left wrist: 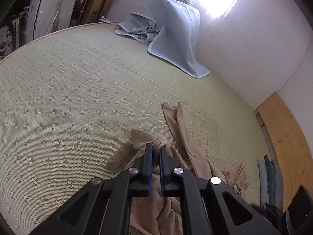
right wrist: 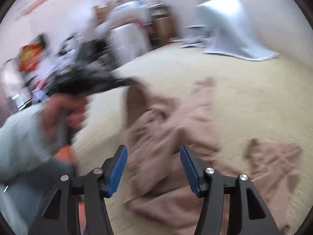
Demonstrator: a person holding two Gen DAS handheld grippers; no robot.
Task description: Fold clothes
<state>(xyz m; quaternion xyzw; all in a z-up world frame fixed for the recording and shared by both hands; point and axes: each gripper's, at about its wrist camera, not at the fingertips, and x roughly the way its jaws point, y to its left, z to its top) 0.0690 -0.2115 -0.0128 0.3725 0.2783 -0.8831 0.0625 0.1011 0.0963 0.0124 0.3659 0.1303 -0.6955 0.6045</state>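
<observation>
A crumpled beige garment (left wrist: 166, 178) lies on the green woven mat (left wrist: 68, 98). My left gripper (left wrist: 156, 150) is shut on a bunched fold of the garment and holds it lifted off the mat. One long beige strip (left wrist: 176, 121) stretches away across the mat. In the blurred right wrist view the same beige garment (right wrist: 166, 137) spreads below my right gripper (right wrist: 153, 152), which is open with nothing between its blue pads (right wrist: 117, 168). The other gripper (right wrist: 93, 82) and a hand (right wrist: 64, 111) holding it show at the left, pinching the cloth's raised corner.
A light blue blanket (left wrist: 172, 31) is draped over something at the mat's far side by the wall. Boxes and wrapped bundles (left wrist: 50, 9) stand beyond the mat's far edge. A wooden panel (left wrist: 283, 143) and folded blue cloths (left wrist: 270, 180) sit at the right.
</observation>
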